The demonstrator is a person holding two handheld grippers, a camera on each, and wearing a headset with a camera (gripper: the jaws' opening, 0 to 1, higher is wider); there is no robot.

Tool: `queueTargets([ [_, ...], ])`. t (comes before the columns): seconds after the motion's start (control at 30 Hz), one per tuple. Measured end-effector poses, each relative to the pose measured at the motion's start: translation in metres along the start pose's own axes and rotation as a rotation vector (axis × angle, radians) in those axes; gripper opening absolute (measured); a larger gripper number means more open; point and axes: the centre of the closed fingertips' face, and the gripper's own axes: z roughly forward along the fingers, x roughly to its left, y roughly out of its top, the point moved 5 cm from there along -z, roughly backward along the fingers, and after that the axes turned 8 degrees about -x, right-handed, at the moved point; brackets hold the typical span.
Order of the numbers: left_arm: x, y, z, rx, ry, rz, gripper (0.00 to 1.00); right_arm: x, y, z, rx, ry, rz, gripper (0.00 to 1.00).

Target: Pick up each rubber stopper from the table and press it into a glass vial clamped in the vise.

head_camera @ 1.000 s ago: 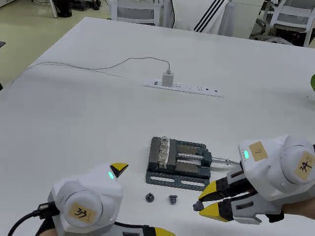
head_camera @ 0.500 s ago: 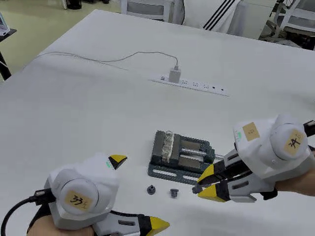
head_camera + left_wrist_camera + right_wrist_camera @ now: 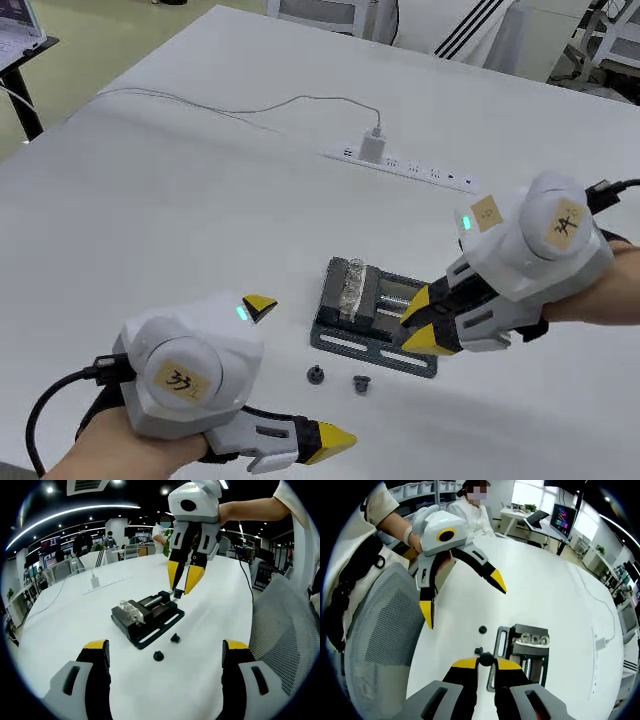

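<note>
Three small dark rubber stoppers are in sight. Two lie loose on the white table point(image 3: 170, 200), one point(image 3: 316, 375) beside the other point(image 3: 361, 383), just in front of the base of the single dark vise point(image 3: 345, 343). The third stopper point(image 3: 486, 657) is pinched between the yellow tips of the right hand-held gripper point(image 3: 408, 328), whose jaws are drawn narrow around it. It is held over the screw end of the vise, apart from the glass. The vise clamps a short row of clear glass vials point(image 3: 350, 288). In the right gripper view they look like three, though the glass runs together and the count is not sure. The left hand-held gripper point(image 3: 298, 370) has its jaws spread wide and holds nothing, low over the table near the loose stoppers. Farther back lies one white power strip point(image 3: 420, 172) with one charger point(image 3: 373, 148) plugged in.
</note>
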Motion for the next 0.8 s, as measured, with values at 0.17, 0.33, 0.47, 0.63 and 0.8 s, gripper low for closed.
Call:
queueTargets([
  [0.17, 0.002, 0.000, 0.002, 0.000, 0.000, 0.006, 0.92, -0.017, -0.001, -0.001, 0.045, 0.007, -0.026, 0.08],
  [0.33, 0.002, -0.001, 0.002, 0.003, -0.004, 0.004, 0.90, -0.032, -0.001, 0.002, 0.083, 0.018, -0.045, 0.08],
  [0.47, 0.002, -0.003, 0.001, 0.007, -0.004, 0.002, 0.90, -0.046, -0.001, 0.005, 0.122, 0.024, -0.073, 0.08],
  [0.63, 0.003, -0.005, 0.001, 0.011, 0.000, -0.005, 0.89, -0.060, 0.002, 0.010, 0.168, 0.039, -0.105, 0.07],
  [0.8, 0.003, -0.006, 0.000, 0.012, 0.001, -0.008, 0.89, -0.073, 0.007, 0.015, 0.208, 0.057, -0.128, 0.07],
])
